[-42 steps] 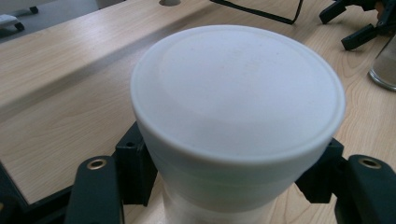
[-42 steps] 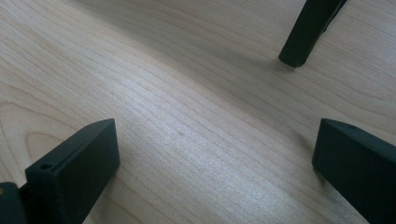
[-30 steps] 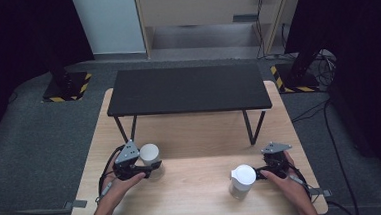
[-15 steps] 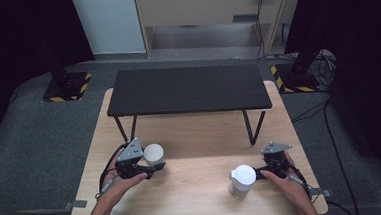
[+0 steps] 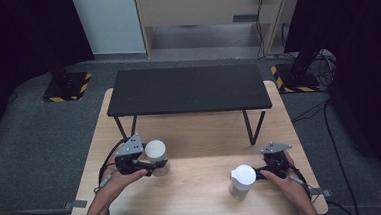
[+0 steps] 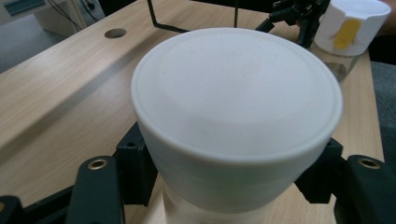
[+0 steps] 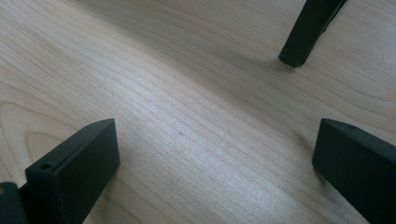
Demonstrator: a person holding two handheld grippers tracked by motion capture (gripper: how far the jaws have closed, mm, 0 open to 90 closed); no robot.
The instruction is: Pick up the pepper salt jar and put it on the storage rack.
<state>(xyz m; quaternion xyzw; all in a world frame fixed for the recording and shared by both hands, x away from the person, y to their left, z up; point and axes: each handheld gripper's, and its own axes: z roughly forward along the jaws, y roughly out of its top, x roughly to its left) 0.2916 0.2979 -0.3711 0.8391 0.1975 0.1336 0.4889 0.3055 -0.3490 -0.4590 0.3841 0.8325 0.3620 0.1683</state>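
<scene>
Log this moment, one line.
left gripper: shut on white-lidded jar | right gripper: open, beside second jar | black shelf: bare

A black low shelf (image 5: 187, 89) stands on the far half of the wooden table (image 5: 194, 197). Beyond the shelf, a pale wooden cabinet (image 5: 207, 6) sits on grey floor (image 5: 30, 147).

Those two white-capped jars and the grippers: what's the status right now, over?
Left gripper shut on left jar. Right gripper open, beside right jar. Nothing in the way.

Wooden table (image 5: 199, 194): black stand (image 5: 187, 90), two jars (image 5: 242, 182).
</scene>
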